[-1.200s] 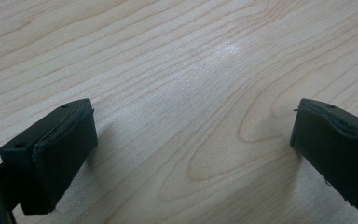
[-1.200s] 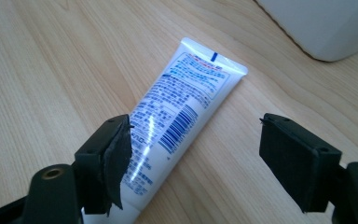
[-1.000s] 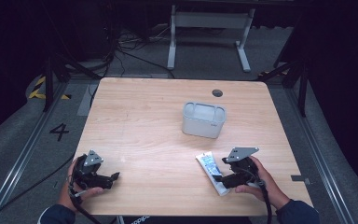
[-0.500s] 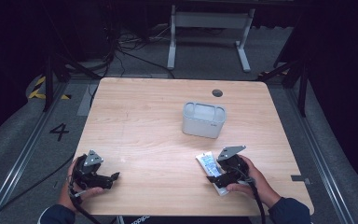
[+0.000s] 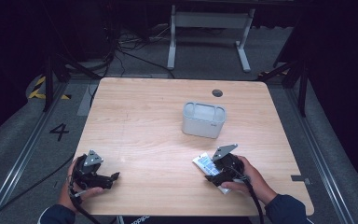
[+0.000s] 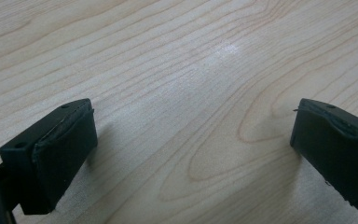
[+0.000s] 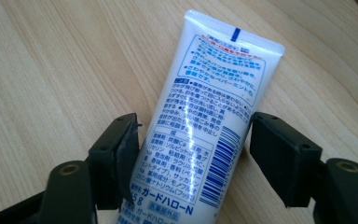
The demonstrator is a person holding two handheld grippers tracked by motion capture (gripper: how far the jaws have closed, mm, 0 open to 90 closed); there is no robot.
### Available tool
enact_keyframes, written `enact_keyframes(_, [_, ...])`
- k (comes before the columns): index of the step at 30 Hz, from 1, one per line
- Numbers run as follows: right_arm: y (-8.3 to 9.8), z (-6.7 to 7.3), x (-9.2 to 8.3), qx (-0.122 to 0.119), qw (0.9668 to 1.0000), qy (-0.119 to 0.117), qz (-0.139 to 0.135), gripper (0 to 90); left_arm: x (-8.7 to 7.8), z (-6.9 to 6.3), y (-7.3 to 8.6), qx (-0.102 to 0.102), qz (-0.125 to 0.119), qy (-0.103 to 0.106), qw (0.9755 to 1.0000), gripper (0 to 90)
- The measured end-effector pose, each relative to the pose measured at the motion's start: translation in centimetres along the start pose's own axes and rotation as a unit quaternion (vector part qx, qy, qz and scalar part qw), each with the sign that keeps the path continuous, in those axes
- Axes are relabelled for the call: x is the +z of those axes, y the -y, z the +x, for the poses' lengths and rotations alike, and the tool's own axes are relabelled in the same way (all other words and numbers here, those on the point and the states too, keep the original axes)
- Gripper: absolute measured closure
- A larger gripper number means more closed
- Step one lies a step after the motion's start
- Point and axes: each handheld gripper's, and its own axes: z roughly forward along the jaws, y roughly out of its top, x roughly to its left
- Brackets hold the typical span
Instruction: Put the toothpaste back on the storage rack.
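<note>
We're low over the near right part of the wooden table (image 5: 158, 126) with our right gripper (image 5: 214, 173), and between its jaws lies the white toothpaste tube (image 7: 205, 126), flat on the wood, printed back up with blue text and a barcode. The jaws have just been closing in around it. The left pad sits right at the tube's edge, perhaps touching it; on the other side a thin strip of table shows between the tube and the pad, so we call this gripper open, straddling the tube and not yet clamped. The crimped end of the tube points away from us, toward the grey container (image 5: 204, 119) that stands upright near the table's middle, well apart from the tube.

Over at the near left corner, our left gripper (image 5: 113, 178) rests in the hand close above the table, jaws spread wide over bare wood grain, nothing between them.
</note>
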Motion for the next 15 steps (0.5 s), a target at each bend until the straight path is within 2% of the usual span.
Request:
enact_keyframes(5, [-0.5, 0.0, 0.5, -0.003, 0.9998, -0.004, 0.018, 35.7, 0.0, 0.0, 0.0, 0.0, 0.0, 0.0, 1.0, 0.9])
enact_keyframes(15, [-1.2, 0.1, 0.6, -0.005, 0.9994, -0.003, 0.033, 41.3, 0.0, 0.0, 0.0, 0.0, 0.0, 0.0, 1.0, 0.9])
